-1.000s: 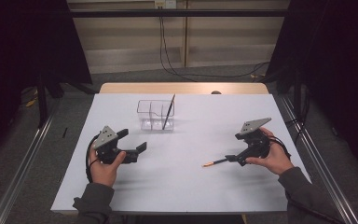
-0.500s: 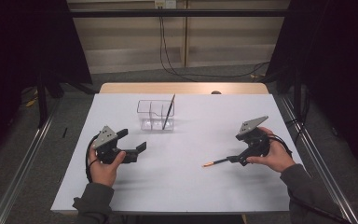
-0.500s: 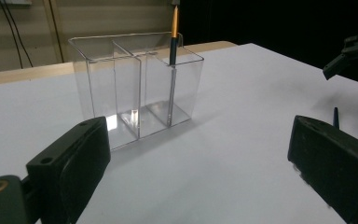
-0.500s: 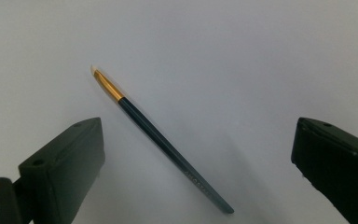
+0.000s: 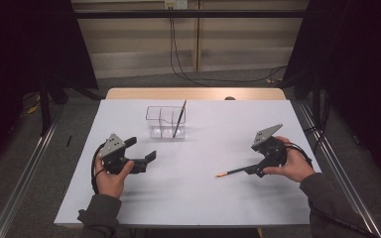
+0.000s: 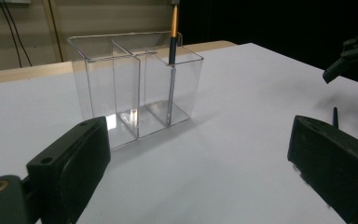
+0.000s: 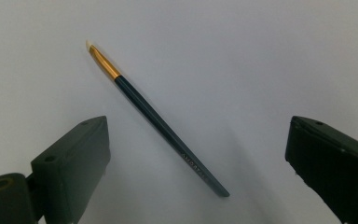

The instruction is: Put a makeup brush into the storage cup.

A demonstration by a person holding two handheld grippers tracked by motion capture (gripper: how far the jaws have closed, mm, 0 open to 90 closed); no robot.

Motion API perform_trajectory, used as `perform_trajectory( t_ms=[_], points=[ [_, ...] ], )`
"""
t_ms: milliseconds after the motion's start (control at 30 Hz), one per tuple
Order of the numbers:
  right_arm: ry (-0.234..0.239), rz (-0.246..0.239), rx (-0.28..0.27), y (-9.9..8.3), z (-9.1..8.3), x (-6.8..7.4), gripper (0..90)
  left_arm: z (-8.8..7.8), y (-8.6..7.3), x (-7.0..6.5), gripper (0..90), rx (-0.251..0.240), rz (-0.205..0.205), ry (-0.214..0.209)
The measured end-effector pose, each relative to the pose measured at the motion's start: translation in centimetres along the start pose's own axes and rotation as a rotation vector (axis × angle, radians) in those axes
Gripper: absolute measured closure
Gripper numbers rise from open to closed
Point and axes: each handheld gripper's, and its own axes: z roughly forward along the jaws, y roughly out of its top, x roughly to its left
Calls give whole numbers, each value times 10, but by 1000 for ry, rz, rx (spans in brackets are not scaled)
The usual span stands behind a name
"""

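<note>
Brush (image 7: 156, 119) lies flat on the table (image 5: 188, 198), between your right gripper (image 7: 196, 163) jaws, wide apart, just easing inward, pads not touching. Pickup step, by the look. Next: close squarely on the handle. Left gripper (image 6: 200, 158) idles wide open. Farther off, the organizer (image 5: 166, 121) holds another brush (image 5: 179, 119) upright.

Looks like a lab or recording bay — not a home. White-covered table (image 5: 188, 198) on a wooden top, standing on grey carpet floor (image 5: 20, 163). Metal rails (image 5: 25, 173) running along both sides of the table (rig framing, by the look of it). Black curtains (image 5: 34, 44) left and right, beige panelled wall (image 5: 134, 44) behind. Power socket (image 5: 175, 4) high on the wall — black cables (image 5: 178, 64) hanging down to the floor. Dim light, bare surroundings.
</note>
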Motion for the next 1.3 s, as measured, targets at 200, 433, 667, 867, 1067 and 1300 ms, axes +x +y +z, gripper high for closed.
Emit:
perform_trajectory(
  t_ms=[200, 433, 667, 867, 1067, 1300],
  points=[
    [1, -23, 51, 2, 2, -1, 59, 1, 0, -1, 54, -1, -6, -4],
    [5, -39, 84, 3, 4, 1, 59, 1, 0, 0, 55, -1, -8, -4],
    [-4, -70, 123, 5, 6, 1, 59, 0, 0, 0, 55, -1, -4, -3],
    [-1, -95, 156, 8, 7, 2, 59, 1, 0, 0, 55, -1, -5, -3],
    [0, -102, 196, 9, 9, 3, 65, 1, 0, 0, 55, -1, -8, -7],
    [3, -102, 211, 10, 11, 3, 98, 1, 0, 0, 56, 1, -12, -17]
  ],
)
